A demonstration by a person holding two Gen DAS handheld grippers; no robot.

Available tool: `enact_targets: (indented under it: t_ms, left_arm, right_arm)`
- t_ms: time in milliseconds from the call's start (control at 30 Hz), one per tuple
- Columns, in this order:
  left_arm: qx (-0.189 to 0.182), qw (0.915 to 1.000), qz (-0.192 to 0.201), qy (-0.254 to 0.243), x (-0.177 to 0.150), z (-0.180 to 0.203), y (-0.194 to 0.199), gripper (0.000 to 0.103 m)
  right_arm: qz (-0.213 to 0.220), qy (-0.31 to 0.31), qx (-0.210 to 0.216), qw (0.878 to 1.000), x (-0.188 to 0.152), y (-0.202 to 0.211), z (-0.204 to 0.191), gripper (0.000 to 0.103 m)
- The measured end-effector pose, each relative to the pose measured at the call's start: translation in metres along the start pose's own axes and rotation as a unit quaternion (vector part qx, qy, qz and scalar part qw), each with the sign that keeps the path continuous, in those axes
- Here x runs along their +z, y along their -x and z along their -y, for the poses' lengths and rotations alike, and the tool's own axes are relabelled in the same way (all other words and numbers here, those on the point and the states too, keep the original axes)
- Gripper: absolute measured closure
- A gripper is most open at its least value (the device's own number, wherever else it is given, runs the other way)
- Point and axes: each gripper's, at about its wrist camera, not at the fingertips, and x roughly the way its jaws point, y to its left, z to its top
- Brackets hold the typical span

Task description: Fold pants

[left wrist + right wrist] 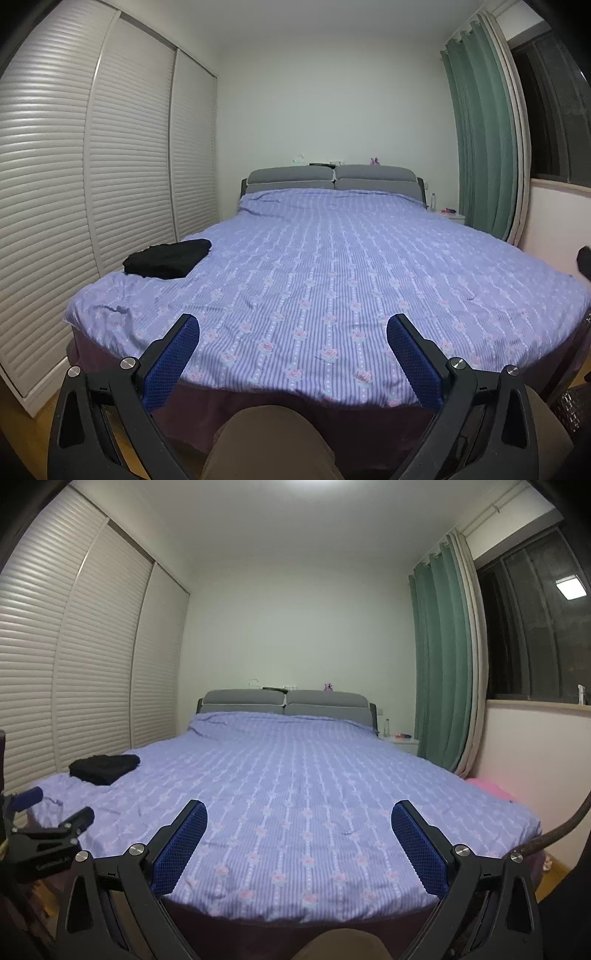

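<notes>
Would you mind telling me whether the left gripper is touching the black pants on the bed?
Apart. The left wrist view shows the left gripper open near the bed's foot, with bare bedspread between it and the black pants.

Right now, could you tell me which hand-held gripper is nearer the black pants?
Left. The left hand-held gripper hovers by the bed's left corner near the black pants; the right hand-held gripper is farther right.

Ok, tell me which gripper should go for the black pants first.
Left, probably. The black pants lie near the bed's left edge, on the left side in both views. The left gripper is open and empty, and so is the right gripper, which would have to cross over.
</notes>
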Motion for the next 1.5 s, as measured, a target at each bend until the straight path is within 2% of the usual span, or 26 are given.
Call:
enact_targets:
  t_ms: [367, 500, 600, 967, 1200, 1500]
  left_arm:
    - [0.005, 0.9997, 0.024, 0.004, -0.015, -0.005, -0.010, 0.000]
    - [0.007, 1.0000, 0.005, 0.001, -0.020, -0.002, -0.024, 0.000]
    - [0.006, 0.9999, 0.008, 0.011, -0.020, -0.004, -0.027, 0.000]
    - [-0.004, 0.9997, 0.022, 0.005, -0.020, -0.001, -0.024, 0.000]
    - [-0.018, 0.9989, 0.042, -0.014, -0.019, 0.007, -0.016, 0.000]
    - [-0.021, 0.9986, 0.046, -0.016, -0.020, 0.010, -0.014, 0.000]
  right_arm:
    - [-0.016, 0.002, -0.009, 1.000, -0.037, -0.019, -0.010, 0.002]
    - [-0.028, 0.009, -0.011, 1.000, -0.049, -0.028, -0.013, 0.002]
    - [-0.034, 0.010, -0.010, 0.999, -0.054, -0.032, -0.013, 0.002]
    - [-0.032, -0.001, -0.012, 0.999, -0.055, -0.032, -0.007, 0.002]
    - [-0.011, 0.010, -0.012, 1.000, -0.053, -0.028, -0.009, 0.002]
    - [-0.003, 0.016, -0.008, 1.000, -0.052, -0.026, -0.012, 0.002]
